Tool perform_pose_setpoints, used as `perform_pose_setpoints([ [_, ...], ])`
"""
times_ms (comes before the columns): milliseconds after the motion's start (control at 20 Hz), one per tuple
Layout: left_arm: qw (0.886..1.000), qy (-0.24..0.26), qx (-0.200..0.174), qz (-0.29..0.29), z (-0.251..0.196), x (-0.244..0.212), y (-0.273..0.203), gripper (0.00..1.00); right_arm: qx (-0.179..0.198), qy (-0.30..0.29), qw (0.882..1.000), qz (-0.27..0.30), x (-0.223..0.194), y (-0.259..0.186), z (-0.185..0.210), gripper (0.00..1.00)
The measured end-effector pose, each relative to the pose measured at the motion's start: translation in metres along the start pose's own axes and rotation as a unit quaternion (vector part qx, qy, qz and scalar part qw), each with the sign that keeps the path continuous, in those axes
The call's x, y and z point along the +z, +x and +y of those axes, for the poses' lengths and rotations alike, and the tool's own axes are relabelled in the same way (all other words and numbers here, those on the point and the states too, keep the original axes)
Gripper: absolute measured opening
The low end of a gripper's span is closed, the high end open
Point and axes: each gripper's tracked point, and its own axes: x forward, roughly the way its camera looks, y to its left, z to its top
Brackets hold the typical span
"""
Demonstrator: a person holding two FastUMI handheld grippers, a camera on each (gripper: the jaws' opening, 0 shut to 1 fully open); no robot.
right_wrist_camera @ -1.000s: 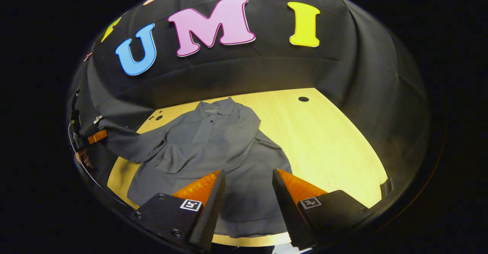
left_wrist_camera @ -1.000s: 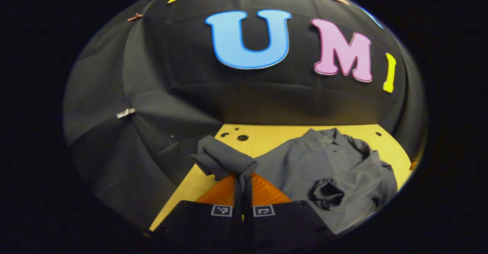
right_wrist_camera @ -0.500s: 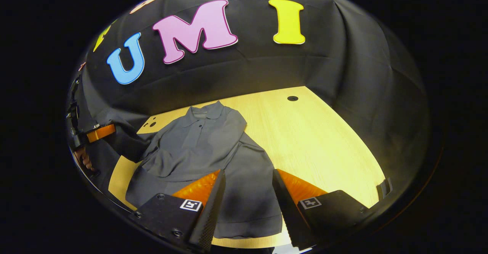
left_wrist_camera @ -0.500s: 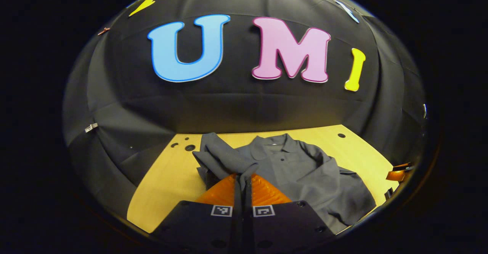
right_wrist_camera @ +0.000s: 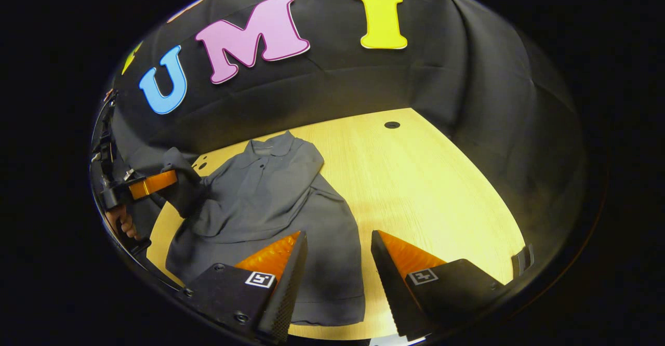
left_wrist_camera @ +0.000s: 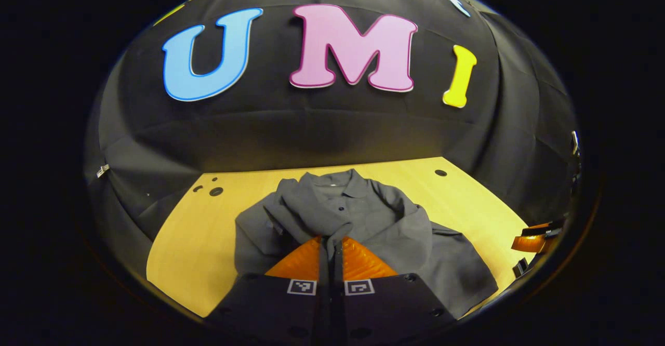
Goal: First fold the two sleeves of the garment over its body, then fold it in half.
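Note:
A grey collared shirt (left_wrist_camera: 384, 221) lies on the wooden table (left_wrist_camera: 197, 231), collar toward the back wall. One sleeve is folded across its body (right_wrist_camera: 280, 180). My left gripper (left_wrist_camera: 331, 239) is shut on the other sleeve (left_wrist_camera: 296, 211) and holds it lifted over the shirt's chest. In the right gripper view the left gripper (right_wrist_camera: 171, 177) shows at the far left with the raised sleeve (right_wrist_camera: 182, 190) in it, a hand (right_wrist_camera: 122, 221) below it. My right gripper (right_wrist_camera: 337, 237) hangs open above the shirt's lower half (right_wrist_camera: 332, 263), nothing between its fingers.
The black cloth wall closes the back and sides of the table. Small holes sit in the tabletop at the back left (left_wrist_camera: 215, 191) and back right (right_wrist_camera: 391, 124). Bare wood (right_wrist_camera: 441, 190) spreads to the right of the shirt.
My left gripper has carried the sleeve from beyond the shirt's side inward over its chest. The right gripper has stayed open and shifted only slightly.

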Motion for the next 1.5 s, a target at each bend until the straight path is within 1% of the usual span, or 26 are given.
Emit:
perform_pose_setpoints([
  [350, 0.998, 0.033, -0.011, 0.054, -0.050, -0.049, 0.045, 0.06, 0.017, -0.009, 1.000, 0.021, -0.006, 0.020, -0.014, 0.77],
  [600, 0.995, 0.016, -0.030, 0.089, -0.078, -0.078, 0.067, 0.07, 0.024, -0.016, 0.999, 0.033, -0.008, 0.030, -0.026, 0.77],
  [800, 0.991, 0.006, -0.046, 0.124, -0.094, -0.098, 0.078, 0.14, 0.028, -0.019, 0.998, 0.047, -0.014, 0.039, -0.032, 0.77],
  [900, 0.990, 0.000, -0.055, 0.134, -0.100, -0.102, 0.083, 0.22, 0.030, -0.019, 0.998, 0.052, -0.016, 0.042, -0.034, 0.77],
  [950, 0.989, -0.004, -0.058, 0.135, -0.105, -0.103, 0.083, 0.22, 0.031, -0.019, 0.998, 0.054, -0.017, 0.044, -0.035, 0.78],
  [1000, 0.989, -0.005, -0.064, 0.134, -0.110, -0.102, 0.083, 0.45, 0.031, -0.019, 0.998, 0.055, -0.017, 0.045, -0.035, 0.77],
  [1150, 0.989, 0.009, -0.070, 0.131, -0.118, -0.100, 0.081, 0.64, 0.030, -0.016, 0.998, 0.056, -0.016, 0.048, -0.037, 0.77],
  [1250, 0.988, 0.013, -0.078, 0.130, -0.126, -0.099, 0.075, 0.70, 0.029, -0.015, 0.998, 0.056, -0.017, 0.048, -0.036, 0.77],
  [1400, 0.988, 0.010, -0.100, 0.119, -0.138, -0.091, 0.063, 0.75, 0.026, -0.012, 0.998, 0.053, -0.016, 0.046, -0.033, 0.78],
  [1450, 0.988, 0.012, -0.102, 0.119, -0.139, -0.090, 0.059, 0.81, 0.022, -0.012, 0.998, 0.052, -0.018, 0.045, -0.032, 0.77],
  [1500, 0.988, 0.014, -0.103, 0.117, -0.140, -0.089, 0.054, 0.83, 0.021, -0.012, 0.998, 0.052, -0.019, 0.044, -0.030, 0.77],
])
